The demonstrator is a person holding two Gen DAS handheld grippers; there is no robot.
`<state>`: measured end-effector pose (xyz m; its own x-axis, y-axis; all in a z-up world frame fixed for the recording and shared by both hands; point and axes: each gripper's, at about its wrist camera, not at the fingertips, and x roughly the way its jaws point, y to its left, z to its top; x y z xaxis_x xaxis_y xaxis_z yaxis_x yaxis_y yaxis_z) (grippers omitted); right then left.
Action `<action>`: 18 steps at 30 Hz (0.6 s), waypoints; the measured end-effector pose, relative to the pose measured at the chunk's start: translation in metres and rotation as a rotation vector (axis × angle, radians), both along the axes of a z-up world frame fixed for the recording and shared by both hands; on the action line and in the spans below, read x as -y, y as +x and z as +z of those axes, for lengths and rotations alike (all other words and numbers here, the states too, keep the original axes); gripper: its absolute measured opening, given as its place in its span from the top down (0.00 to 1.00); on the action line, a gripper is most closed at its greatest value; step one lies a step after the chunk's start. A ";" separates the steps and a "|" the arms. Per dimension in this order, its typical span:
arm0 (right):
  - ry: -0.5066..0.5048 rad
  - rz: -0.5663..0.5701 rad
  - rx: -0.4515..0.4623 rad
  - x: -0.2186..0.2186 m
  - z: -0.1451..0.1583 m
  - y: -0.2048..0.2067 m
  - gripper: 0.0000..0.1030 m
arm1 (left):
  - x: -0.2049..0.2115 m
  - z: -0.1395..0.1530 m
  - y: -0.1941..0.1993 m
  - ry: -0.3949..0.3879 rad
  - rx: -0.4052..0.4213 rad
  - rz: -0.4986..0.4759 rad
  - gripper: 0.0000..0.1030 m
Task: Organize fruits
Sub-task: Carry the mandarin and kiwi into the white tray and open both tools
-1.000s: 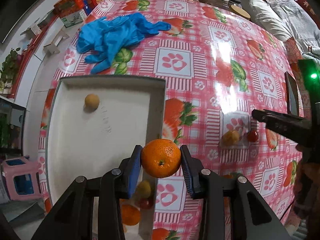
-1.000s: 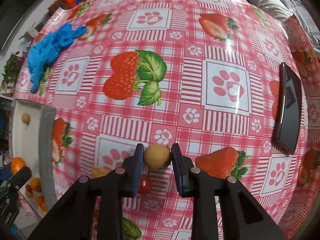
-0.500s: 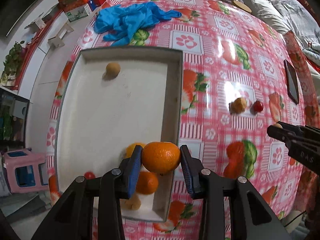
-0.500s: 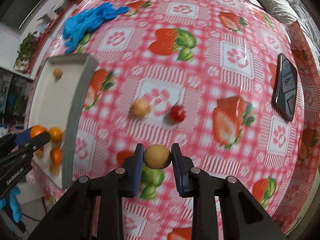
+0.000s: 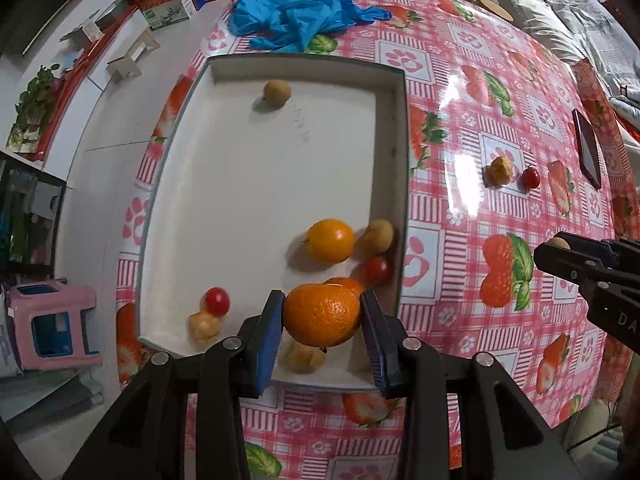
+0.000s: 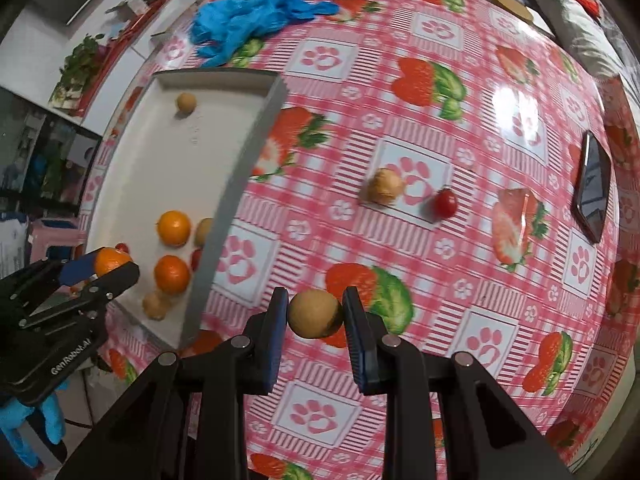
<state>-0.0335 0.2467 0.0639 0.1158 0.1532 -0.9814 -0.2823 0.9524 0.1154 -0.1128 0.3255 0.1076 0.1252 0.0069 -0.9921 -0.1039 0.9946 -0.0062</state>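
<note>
Tangerine [image 5: 322,315] now over fruit-filled tray [image 5: 401,128]

I see a table under a glossy pink-checked cloth [image 5: 472,92] printed with strawberries and paw prints. Near its left edge lies a shallow white rectangular tray [image 5: 394,152]. Beyond the tray's far end, toward the table's far-left corner, a crumpled pair of blue rubber gloves [image 5: 296,20] rests on the cloth. Out on the right half, a small tan round fruit [image 6: 385,186] and a red cherry tomato [image 6: 445,203] lie just beside each other. A dark flat phone [image 6: 594,190] lies near the right edge.
</note>
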 end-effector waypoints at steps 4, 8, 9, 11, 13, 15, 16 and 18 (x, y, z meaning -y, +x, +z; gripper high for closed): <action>0.006 0.022 -0.004 -0.017 0.001 -0.005 0.71 | -0.010 -0.001 -0.006 -0.002 -0.005 0.009 0.61; 0.007 0.045 -0.006 -0.032 0.002 -0.008 0.71 | -0.020 -0.002 -0.011 -0.004 -0.007 0.018 0.61; 0.008 0.051 -0.007 -0.036 0.001 -0.008 0.71 | -0.022 -0.003 -0.012 -0.004 -0.008 0.020 0.61; 0.009 0.061 -0.009 -0.042 0.001 -0.008 0.71 | -0.027 -0.004 -0.014 -0.005 -0.010 0.028 0.61; 0.009 0.072 -0.011 -0.049 0.000 -0.009 0.71 | -0.033 -0.006 -0.016 -0.007 -0.014 0.038 0.61; 0.011 0.078 -0.015 -0.055 -0.001 -0.009 0.71 | -0.035 -0.007 -0.017 -0.006 -0.017 0.043 0.61; 0.011 0.084 -0.016 -0.058 -0.001 -0.009 0.71 | -0.037 -0.008 -0.018 -0.006 -0.019 0.046 0.61; 0.013 0.091 -0.019 -0.063 -0.001 -0.009 0.71 | -0.040 -0.008 -0.018 -0.006 -0.020 0.050 0.61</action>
<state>-0.0423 0.3098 0.0630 0.0824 0.1754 -0.9810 -0.3653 0.9212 0.1340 -0.1313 0.3650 0.0992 0.1049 0.0068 -0.9945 -0.1536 0.9881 -0.0095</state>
